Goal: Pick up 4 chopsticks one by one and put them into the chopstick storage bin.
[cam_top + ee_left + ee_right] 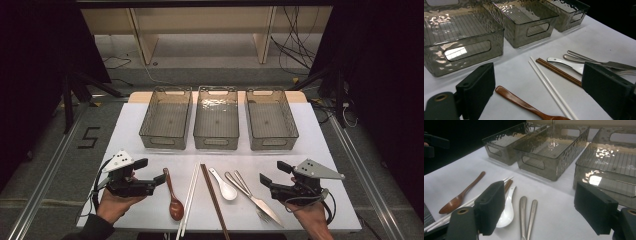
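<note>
**Both jaws spread, cutlery waiting between them**

The left hand-held gripper (152,172) sits at the lower left of the high view, its jaws spread with nothing between them. Just to its right lies the wooden spoon (172,195) — handle tip close to the jaws, bowl toward the bottom edge, so its long axis runs roughly top to bottom in the frame. In the left gripper view the spoon's handle (524,103) lies between the two black jaws, low in the picture, untouched.

The right hand-held gripper (272,176) at the lower right is likewise spread and empty. Nearest to it, just to its left, lie the metal fork and knife (252,196), slanting from upper left to lower right, with the white ceramic spoon (224,185) beside them.

In the middle of the row lie the white chopsticks (189,199) and the brown chopsticks (214,200), well apart from either gripper. All the cutlery rests on the white tabletop (325,150).

Beyond, across the upper middle of the frame, stand three smoky clear bins (216,142) side by side, all empty — likely where the pieces are to go. I would judge the left hand better placed for the wooden spoon.

A "5" (89,137) is marked on the floor at the left; no brand can be read.
</note>
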`<state>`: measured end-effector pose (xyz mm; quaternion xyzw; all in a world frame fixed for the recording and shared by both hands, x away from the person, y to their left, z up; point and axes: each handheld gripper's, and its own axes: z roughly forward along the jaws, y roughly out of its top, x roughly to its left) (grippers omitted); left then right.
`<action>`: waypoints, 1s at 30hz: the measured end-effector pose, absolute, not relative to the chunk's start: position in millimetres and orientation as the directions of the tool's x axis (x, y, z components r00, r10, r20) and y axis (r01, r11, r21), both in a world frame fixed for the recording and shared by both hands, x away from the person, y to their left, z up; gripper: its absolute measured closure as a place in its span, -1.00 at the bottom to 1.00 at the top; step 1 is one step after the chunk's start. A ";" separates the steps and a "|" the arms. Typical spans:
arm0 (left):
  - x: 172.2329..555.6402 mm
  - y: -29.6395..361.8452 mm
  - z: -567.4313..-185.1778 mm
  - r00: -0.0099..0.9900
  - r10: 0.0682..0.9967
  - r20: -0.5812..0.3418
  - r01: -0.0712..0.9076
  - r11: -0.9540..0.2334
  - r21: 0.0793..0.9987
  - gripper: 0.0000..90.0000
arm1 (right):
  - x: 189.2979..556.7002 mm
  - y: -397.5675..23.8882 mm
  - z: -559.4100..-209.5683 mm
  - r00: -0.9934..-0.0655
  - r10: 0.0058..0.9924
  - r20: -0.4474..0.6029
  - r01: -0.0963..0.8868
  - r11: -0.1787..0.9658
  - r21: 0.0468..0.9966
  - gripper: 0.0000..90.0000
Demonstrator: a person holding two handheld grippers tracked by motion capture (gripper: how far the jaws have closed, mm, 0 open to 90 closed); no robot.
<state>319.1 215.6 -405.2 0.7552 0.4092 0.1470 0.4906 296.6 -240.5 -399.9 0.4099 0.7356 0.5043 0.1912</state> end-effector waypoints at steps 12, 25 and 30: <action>319.1 214.5 -405.4 0.623 0.762 -0.177 0.473 -0.187 0.861 -0.75 | 297.7 -238.9 -400.1 -0.596 0.792 0.128 0.421 0.173 0.890 -0.40; 319.8 214.1 -404.4 0.623 0.767 -0.156 0.466 -0.204 0.861 -0.75 | 299.1 -237.9 -399.7 -0.605 0.785 0.133 0.435 0.185 0.881 -0.39; 322.4 213.5 -404.3 0.624 0.768 -0.144 0.465 -0.216 0.858 -0.75 | 298.8 -237.3 -399.5 -0.608 0.781 0.139 0.439 0.186 0.879 -0.39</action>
